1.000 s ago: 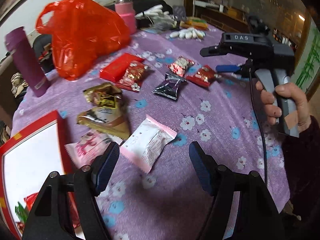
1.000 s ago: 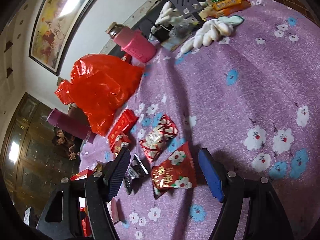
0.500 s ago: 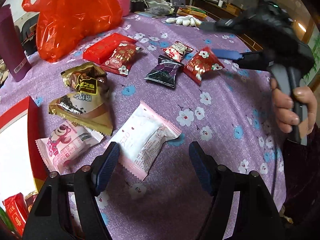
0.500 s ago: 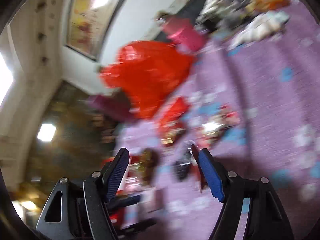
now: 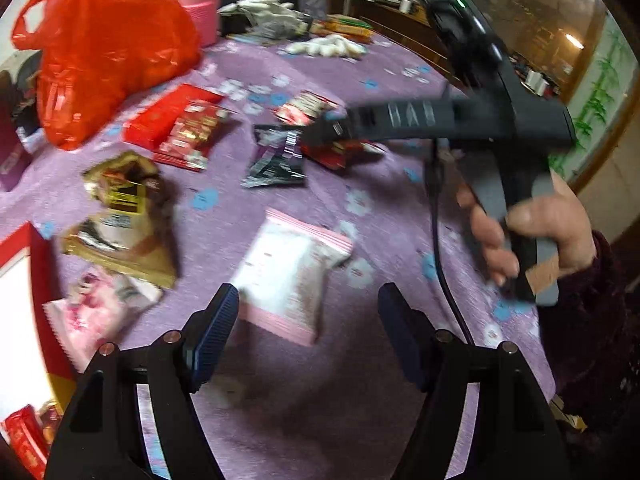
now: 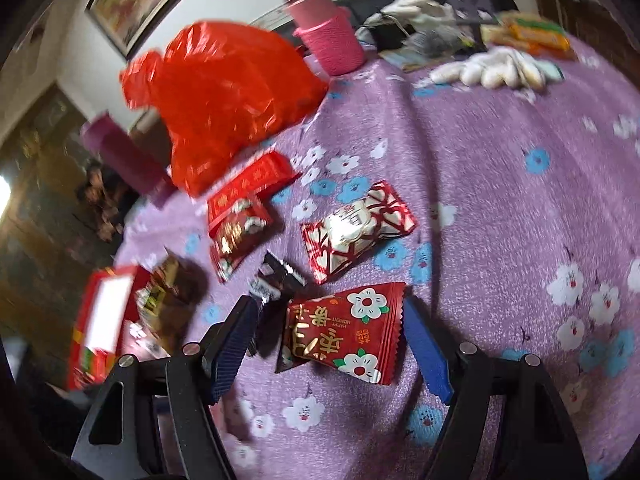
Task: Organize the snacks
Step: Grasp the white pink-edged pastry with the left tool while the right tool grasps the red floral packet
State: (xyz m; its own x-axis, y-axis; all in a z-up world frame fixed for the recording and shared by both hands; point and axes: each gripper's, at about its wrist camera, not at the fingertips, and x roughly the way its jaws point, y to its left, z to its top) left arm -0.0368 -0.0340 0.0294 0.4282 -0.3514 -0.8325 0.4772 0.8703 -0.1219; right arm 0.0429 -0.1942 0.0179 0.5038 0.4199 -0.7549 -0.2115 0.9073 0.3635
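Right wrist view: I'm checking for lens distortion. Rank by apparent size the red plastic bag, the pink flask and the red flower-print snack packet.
1. red plastic bag
2. red flower-print snack packet
3. pink flask
The packet lies nearest the camera, so its rank over the flask is unsure.

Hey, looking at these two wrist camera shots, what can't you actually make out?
- Red box, left wrist view: cut off by the frame's left edge.
- Red flower packet, left wrist view: mostly hidden behind the right gripper.
- Gold packet's print, both views: motion blur.
- Black packet, right wrist view: lower part hidden by a finger.
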